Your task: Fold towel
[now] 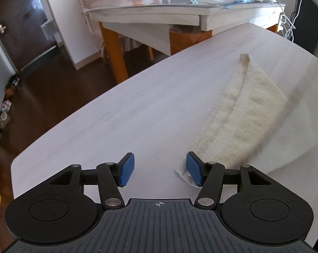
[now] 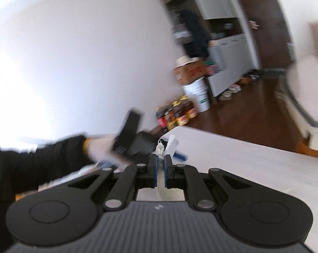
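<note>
A cream terry towel [image 1: 249,109] lies on the pale wood table [image 1: 137,105], to the right in the left wrist view, partly folded over with its hem running diagonally. Its white label [image 1: 185,176] lies by my left gripper's right pad. My left gripper [image 1: 160,169] is open and empty, low over the table beside the towel's near corner. My right gripper [image 2: 161,169] is shut on a corner of the towel [image 2: 160,149], whose label [image 2: 172,144] sticks up above the pads. This view is blurred. The other hand-held gripper and a black sleeve [image 2: 32,160] show at the left.
A glass-topped dining table [image 1: 180,6] with clutter and a chair stand beyond the table's far edge. Dark wood floor lies to the left. In the right wrist view, a white bucket [image 2: 197,93], a cardboard box, bottles and a cabinet stand by the wall.
</note>
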`<state>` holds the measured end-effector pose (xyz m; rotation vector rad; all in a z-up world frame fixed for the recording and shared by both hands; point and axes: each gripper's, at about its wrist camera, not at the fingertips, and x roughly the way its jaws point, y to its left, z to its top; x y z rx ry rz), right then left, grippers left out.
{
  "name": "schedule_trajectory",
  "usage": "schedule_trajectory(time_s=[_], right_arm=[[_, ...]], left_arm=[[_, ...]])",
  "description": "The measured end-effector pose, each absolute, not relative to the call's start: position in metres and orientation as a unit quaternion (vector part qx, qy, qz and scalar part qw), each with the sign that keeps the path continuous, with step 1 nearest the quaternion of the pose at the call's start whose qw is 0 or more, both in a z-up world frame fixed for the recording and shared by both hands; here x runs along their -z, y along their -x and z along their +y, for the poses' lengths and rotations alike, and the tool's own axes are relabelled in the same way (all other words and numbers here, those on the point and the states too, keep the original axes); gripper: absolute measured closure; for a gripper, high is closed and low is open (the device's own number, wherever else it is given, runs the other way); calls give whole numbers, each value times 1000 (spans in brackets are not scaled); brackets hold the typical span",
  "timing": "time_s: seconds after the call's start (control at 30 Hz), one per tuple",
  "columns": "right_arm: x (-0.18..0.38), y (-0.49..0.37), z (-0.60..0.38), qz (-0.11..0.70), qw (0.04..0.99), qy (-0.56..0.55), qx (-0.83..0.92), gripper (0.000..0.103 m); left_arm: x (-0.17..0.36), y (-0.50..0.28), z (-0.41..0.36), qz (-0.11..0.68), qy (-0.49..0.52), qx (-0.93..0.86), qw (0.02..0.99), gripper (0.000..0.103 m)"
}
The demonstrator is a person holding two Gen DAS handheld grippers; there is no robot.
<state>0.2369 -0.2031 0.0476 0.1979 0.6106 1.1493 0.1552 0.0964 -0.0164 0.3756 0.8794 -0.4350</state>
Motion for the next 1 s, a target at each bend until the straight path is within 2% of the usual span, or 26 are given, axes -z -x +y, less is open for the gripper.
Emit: schedule_trajectory(time_s=[0.13, 0.2, 0.43, 0.67, 0.8, 1.0], right_arm=[[-22, -265, -229, 311, 804, -140, -487, 96], [-7, -274, -237, 324, 811, -152, -463, 96], [25, -286, -259, 360, 812, -178, -425, 96], [58, -295, -267, 406, 816, -167, -377, 95], [61, -293, -275, 404, 831, -136, -358, 81], [31, -263, -278, 330, 880, -54, -337, 81]], left_arm=[[15, -155, 96, 420, -180, 204, 866, 43], [14, -155, 97, 417, -175, 201, 869, 47], [-8, -148, 114, 378, -128, 169, 901, 47], [-13, -130, 103, 367, -130, 171, 905, 47], [-12, -125, 95, 367, -125, 173, 905, 47], [-11, -118, 83, 367, -119, 173, 906, 47]])
